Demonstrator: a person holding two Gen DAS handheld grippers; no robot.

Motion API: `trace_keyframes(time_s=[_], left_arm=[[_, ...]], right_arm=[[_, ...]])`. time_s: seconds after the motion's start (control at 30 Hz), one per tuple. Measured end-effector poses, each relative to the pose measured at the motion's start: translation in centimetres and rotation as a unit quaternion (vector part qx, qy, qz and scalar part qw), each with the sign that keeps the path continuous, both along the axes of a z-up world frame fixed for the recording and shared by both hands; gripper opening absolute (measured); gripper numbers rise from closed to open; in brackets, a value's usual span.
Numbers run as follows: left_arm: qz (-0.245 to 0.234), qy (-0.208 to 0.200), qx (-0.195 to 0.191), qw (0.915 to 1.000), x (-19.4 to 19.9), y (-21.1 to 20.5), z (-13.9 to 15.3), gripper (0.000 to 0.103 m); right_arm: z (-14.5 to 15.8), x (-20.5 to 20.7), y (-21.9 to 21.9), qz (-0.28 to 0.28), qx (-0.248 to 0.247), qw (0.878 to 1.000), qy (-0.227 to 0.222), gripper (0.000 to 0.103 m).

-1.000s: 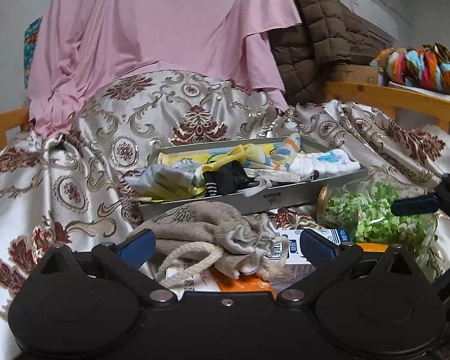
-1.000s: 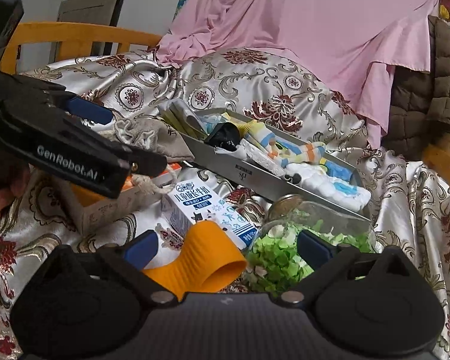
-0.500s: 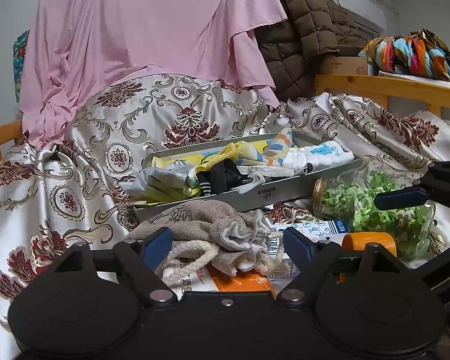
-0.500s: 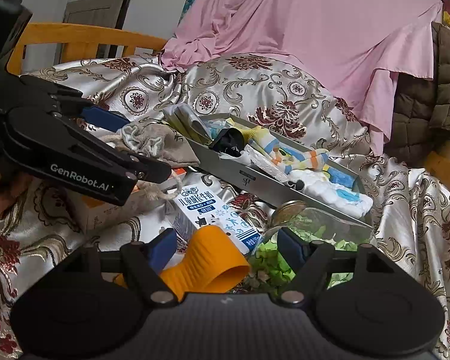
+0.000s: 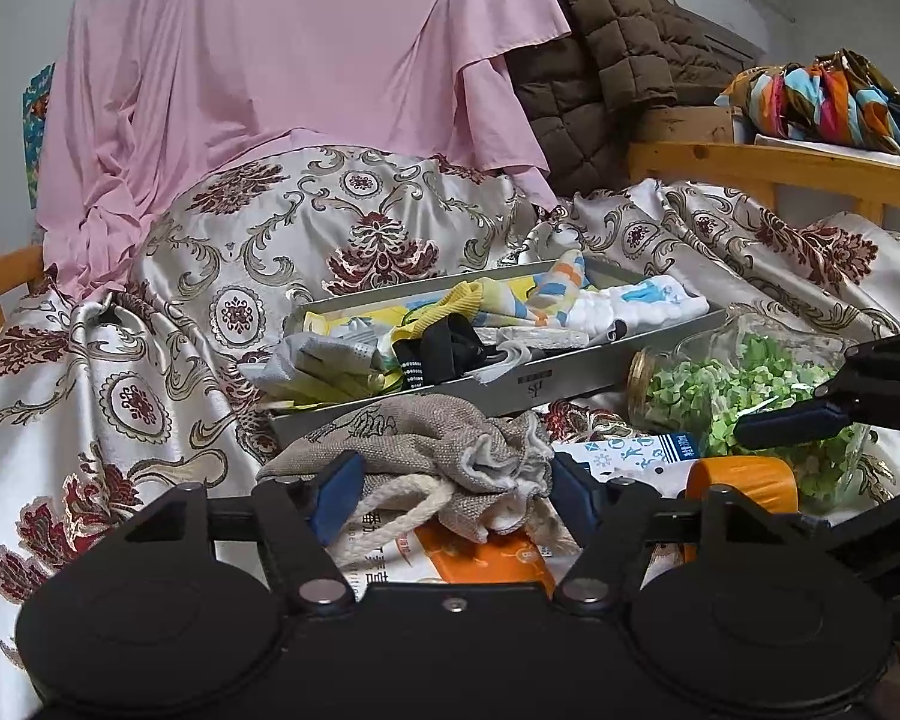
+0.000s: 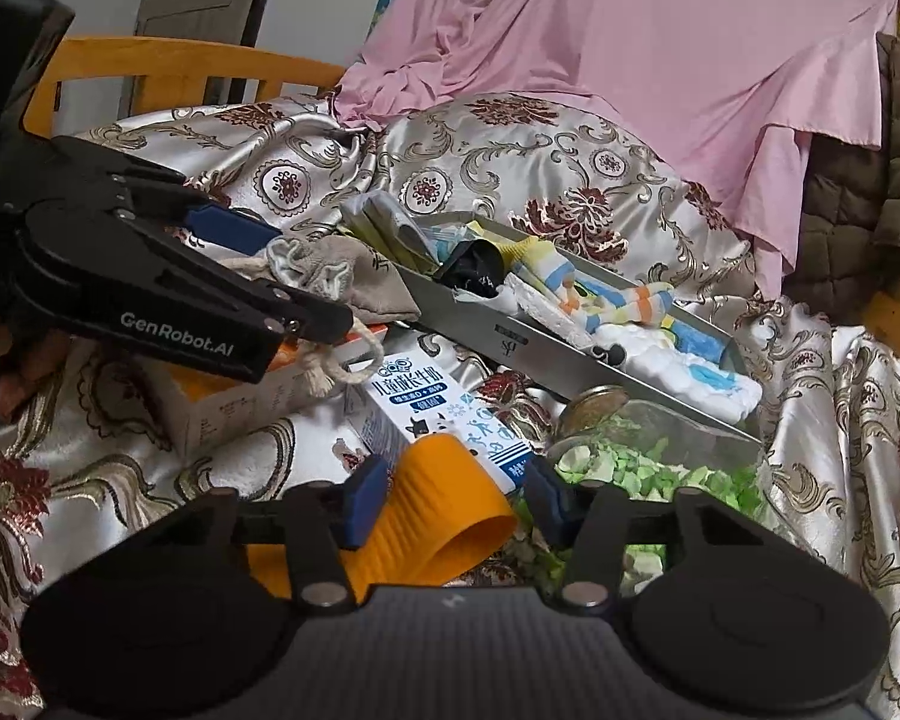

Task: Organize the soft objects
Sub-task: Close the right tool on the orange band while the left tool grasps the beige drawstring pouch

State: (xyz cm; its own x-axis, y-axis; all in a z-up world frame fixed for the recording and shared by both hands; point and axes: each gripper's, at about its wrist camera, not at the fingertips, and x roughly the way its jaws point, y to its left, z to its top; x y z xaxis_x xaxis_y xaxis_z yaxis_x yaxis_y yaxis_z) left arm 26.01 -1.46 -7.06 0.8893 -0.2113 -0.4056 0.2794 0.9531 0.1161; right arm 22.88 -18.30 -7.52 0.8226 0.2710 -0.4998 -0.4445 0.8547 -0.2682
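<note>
A beige drawstring pouch lies on an orange-and-white box in front of a grey tray that holds socks and small cloths. My left gripper is shut on the pouch's gathered mouth and cord. In the right wrist view the same pouch sits in the left gripper. My right gripper straddles an orange ribbed cup lying on its side. Its left pad touches the cup and a small gap shows at the right pad, so it is open.
A milk carton and a glass jar of green bits lie by the cup on the patterned satin cover. Pink cloth and a brown quilted jacket hang behind. A wooden rail runs at the right.
Both grippers have narrowed steadily, the left onto the pouch, the right around the orange cup. Both views have shifted slightly; the objects stay in place.
</note>
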Motion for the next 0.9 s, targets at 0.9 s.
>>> trace_keyframes(time_s=[0.9], left_arm=[[-0.016, 0.022, -0.002, 0.9996, 1.2, 0.1, -0.1, 0.047]], right_arm=[[-1.0, 0.2, 0.7, -0.006, -0.028, 0.999, 0.014, 0.031]])
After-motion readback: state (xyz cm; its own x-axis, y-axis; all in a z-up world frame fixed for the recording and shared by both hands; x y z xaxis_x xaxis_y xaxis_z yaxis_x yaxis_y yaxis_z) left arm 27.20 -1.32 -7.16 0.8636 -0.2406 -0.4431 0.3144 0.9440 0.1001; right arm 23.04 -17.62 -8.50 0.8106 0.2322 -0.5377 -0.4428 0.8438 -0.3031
